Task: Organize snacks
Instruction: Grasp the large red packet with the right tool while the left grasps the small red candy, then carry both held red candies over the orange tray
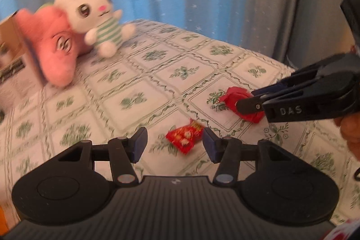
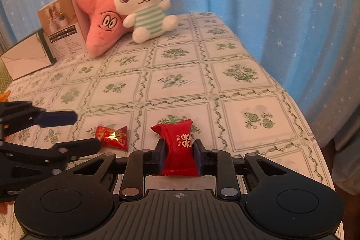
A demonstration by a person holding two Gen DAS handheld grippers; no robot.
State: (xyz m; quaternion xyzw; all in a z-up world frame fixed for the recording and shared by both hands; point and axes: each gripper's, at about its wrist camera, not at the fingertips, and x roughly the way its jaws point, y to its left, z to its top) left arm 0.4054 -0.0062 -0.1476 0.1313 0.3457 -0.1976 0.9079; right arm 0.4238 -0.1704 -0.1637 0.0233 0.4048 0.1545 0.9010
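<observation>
A small red patterned snack packet (image 1: 185,138) lies on the floral tablecloth (image 1: 139,82), just ahead of and between the fingers of my open left gripper (image 1: 175,143). It also shows in the right wrist view (image 2: 113,136), where the left gripper (image 2: 86,130) straddles it with its jaws apart. My right gripper (image 2: 178,153) is shut on a plain red candy packet (image 2: 178,147) with gold characters, held near the tablecloth (image 2: 175,82). In the left wrist view the right gripper (image 1: 247,98) comes in from the right, holding that packet (image 1: 236,97).
A pink star plush (image 2: 101,26) and a white bunny plush (image 2: 146,8) sit at the table's far left. A cardboard box (image 2: 65,26) and an open white box (image 2: 27,57) stand beside them. Blue starred curtains (image 2: 270,3) hang behind. The table edge runs along the right.
</observation>
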